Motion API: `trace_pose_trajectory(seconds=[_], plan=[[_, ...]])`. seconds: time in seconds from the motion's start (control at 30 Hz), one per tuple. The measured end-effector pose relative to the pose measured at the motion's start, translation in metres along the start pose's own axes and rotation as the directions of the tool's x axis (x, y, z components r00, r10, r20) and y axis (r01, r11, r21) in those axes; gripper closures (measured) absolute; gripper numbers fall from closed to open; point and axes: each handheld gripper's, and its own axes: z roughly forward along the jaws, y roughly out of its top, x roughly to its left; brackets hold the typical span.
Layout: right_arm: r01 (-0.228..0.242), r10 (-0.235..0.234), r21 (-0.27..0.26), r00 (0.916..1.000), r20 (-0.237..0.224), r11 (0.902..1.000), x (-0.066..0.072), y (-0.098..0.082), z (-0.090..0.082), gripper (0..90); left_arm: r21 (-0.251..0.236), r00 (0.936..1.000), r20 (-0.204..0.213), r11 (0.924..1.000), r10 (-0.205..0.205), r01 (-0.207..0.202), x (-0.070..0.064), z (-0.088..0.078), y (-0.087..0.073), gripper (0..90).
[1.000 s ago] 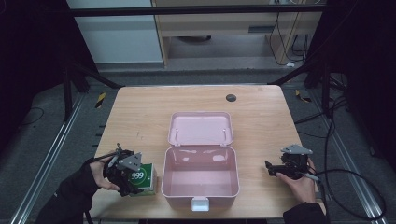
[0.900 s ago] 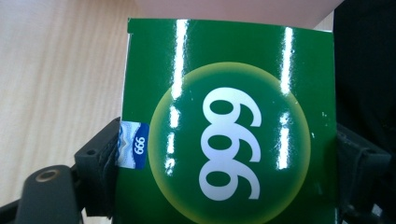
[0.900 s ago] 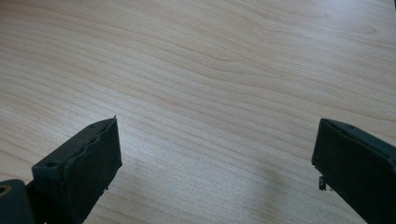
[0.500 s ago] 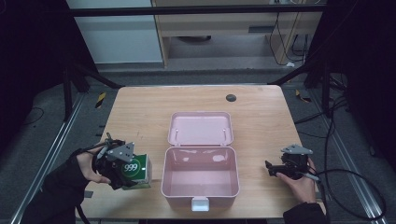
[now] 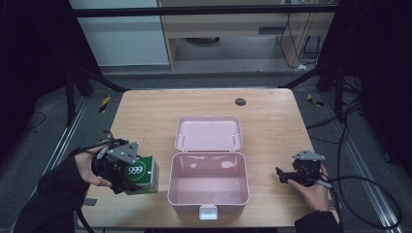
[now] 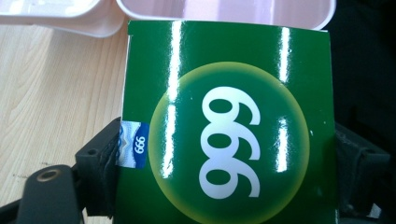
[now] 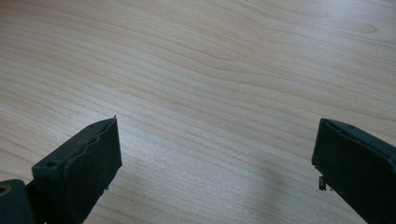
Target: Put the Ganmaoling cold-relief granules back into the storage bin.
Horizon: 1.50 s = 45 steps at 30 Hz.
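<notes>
One hand-held gripper [image 5: 127, 171], the left, clamps a green box [image 5: 141, 174] beside the open pink case [image 5: 208, 199], likely for loading. Right hand-held gripper [image 5: 284, 176] waits wide, empty, over the tabletop [image 5: 150, 116].

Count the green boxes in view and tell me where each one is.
1. The green box is clamped in the left gripper, just left of the open pink case.

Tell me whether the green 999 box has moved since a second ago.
Yes. The green 999 box, clamped in the left tongs, has lifted off the table and now sits higher beside the open pink case, which stayed put.
</notes>
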Motion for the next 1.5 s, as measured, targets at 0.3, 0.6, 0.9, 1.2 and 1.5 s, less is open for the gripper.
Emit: trace_pose_trajectory(seconds=[0.3,0.6,0.9,1.2,1.5], plan=[[-0.004,0.004,-0.002,1.0,-0.004,1.0,0.0,0.0,0.0,1.8,-0.02,0.9999,-0.002,0.9997,0.015,-0.015,0.0,-0.011,0.013,14.7],[-0.004,0.004,-0.002,1.0,-0.006,1.0,0.0,0.0,0.0,1.8,-0.021,0.9994,-0.005,0.9992,0.033,-0.033,0.0,-0.017,0.028,14.7],[-0.003,0.003,-0.002,1.0,-0.004,1.0,-0.001,0.0,0.0,1.8,-0.026,0.9981,-0.003,0.9978,0.061,-0.061,0.001,-0.018,0.048,14.7],[-0.001,0.001,-0.002,1.0,-0.002,1.0,-0.001,0.0,0.0,1.8,-0.035,0.996,-0.002,0.9954,0.089,-0.089,0.0,-0.015,0.07,14.7],[0.004,-0.004,-0.001,1.0,-0.001,1.0,-0.001,0.0,0.0,1.8,-0.05,0.9935,0.004,0.9923,0.113,-0.113,0.001,-0.006,0.091,14.7]])
